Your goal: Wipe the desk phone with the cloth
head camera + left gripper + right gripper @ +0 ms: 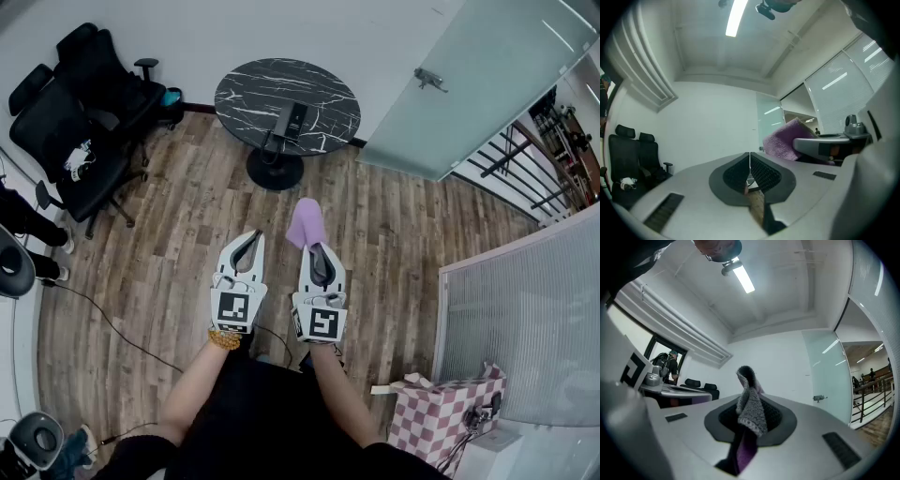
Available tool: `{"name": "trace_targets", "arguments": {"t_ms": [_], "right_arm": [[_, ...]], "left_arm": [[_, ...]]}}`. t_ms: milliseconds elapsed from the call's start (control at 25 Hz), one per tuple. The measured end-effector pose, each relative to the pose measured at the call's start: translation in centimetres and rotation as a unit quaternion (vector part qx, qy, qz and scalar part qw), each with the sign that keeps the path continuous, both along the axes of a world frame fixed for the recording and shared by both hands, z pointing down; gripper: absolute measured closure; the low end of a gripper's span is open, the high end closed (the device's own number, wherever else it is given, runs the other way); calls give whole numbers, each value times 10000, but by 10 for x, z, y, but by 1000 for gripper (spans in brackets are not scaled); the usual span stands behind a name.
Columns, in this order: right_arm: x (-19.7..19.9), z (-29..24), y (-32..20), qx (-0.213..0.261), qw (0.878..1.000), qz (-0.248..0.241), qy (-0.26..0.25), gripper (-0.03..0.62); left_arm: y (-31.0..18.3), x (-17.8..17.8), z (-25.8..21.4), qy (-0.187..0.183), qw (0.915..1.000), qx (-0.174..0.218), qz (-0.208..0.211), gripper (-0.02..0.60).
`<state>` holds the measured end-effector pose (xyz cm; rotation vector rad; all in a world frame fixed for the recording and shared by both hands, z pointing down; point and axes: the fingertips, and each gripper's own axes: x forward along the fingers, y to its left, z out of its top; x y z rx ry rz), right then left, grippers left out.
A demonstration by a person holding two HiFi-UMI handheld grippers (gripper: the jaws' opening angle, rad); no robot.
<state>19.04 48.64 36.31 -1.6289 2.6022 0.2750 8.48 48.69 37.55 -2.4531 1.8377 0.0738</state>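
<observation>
Head view: the fluffy lilac cloth (306, 223) is seen pinched in the right tool (313, 251), and most of it stands out past the jaw tips as a loose tuft. In the right gripper view the 2 jaws are closed on a fold of this cloth, which rises between them and droops to 1 side. The left tool (251, 240) is held just beside the right one. In the left gripper view its 2 jaws are pressed together and nothing is gripped between them.

The dark desk phone (292, 119) lies on the round black marble-patterned desk (239, 94), well apart from both tools, across a stretch of wooden floor (187, 216). Wiping is therefore judged not yet begun, and the step in hand is to bring the cloth to the phone.

For a good result, the desk should be approached until the phone is under the right tool. The free tuft should then be laid on the phone surface, not the hard jaw tips. Light pressure is advised, because the phone is probably light and may slide on the smooth top. The empty left tool could be used to steady the phone body at 1 edge. Strokes are better made in 1 direction.
</observation>
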Motion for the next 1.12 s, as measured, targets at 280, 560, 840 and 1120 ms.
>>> {"name": "trace_targets", "arguments": {"t_ms": [280,560,840,1120], "right_arm": [[-36,-3,-58,-53,9998,124,121,531],[-65,-1,-106,-209,9984,-22,528,531],[-70,11,-148,-491,9963,151,688,531],[-80,13,-208,-436,9980,84,443,531]], "left_arm": [[-60,-36,3,172,9996,-93,214,563],[-100,-59,3,392,9981,-119,451,563],[-133,-66,8,493,9964,-177,672,563],[-190,-61,12,214,9969,-167,738,563]]}}
